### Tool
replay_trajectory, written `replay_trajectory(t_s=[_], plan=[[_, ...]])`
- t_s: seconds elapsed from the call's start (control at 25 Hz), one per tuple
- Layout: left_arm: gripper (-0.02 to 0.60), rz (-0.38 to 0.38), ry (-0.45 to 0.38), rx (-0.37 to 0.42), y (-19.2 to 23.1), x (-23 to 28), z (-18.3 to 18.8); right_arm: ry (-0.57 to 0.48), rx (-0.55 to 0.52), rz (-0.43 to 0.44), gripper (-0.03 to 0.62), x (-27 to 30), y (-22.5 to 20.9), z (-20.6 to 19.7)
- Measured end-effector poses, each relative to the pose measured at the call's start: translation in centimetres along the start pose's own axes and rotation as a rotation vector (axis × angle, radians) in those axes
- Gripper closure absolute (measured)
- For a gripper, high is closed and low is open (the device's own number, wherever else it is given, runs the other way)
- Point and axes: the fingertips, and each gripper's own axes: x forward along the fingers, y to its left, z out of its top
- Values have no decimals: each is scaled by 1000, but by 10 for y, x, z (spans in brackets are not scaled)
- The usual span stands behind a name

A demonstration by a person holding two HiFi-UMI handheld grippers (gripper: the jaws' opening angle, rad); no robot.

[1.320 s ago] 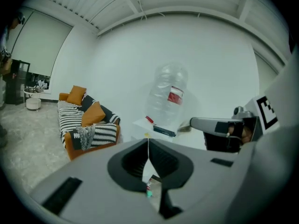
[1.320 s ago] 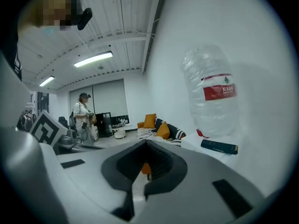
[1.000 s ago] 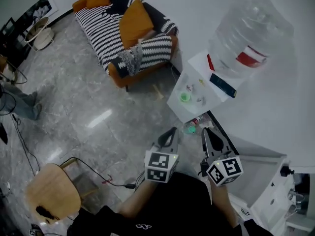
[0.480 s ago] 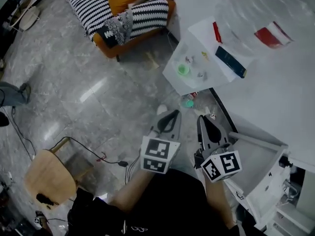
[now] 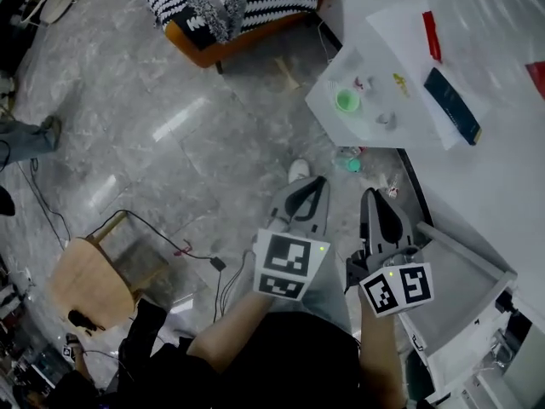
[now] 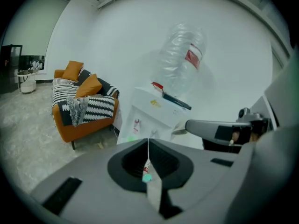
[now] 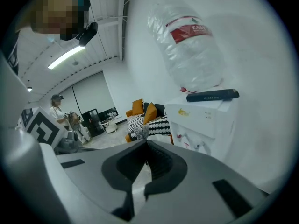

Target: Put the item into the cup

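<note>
Evidently, the item could not be fixed with certainty. The likeliest candidate was a small teal-ended object (image 5: 350, 163) on the floor at the foot of the white water dispenser (image 5: 375, 139), near the green cup (image 5: 346, 100) seated at the dispenser's front. Its long axis and heading were too small to read. It was judged light, rigid and prone to roll, so a pinch across its middle was advised. The left gripper (image 5: 316, 184) and right gripper (image 5: 372, 198) hung side by side, short of it, each with jaws pressed together on nothing.
</note>
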Motion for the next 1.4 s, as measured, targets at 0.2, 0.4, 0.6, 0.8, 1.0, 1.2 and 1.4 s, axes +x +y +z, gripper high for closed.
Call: replay_trajectory(t_s=[0.2, 0.4, 0.6, 0.8, 1.0, 1.2, 1.4], plan=[[568, 21, 24, 26, 19, 31, -3, 3, 35, -1, 585, 40, -19, -15], [568, 34, 30, 36, 37, 62, -9, -3, 63, -5, 585, 73, -44, -31], [568, 67, 58, 4, 57, 91, -29, 9, 56, -19, 585, 97, -70, -55], [568, 77, 75, -24, 63, 121, -47, 52, 24, -36, 585, 117, -99, -89], [568, 74, 106, -8, 73, 144, -63, 63, 8, -24, 585, 142, -109, -109], [568, 90, 156, 0, 83, 153, -80, 54, 35, -22, 585, 164, -112, -118], [568, 98, 189, 7, 91, 165, -88, 40, 36, -28, 585, 188, -119, -122]])
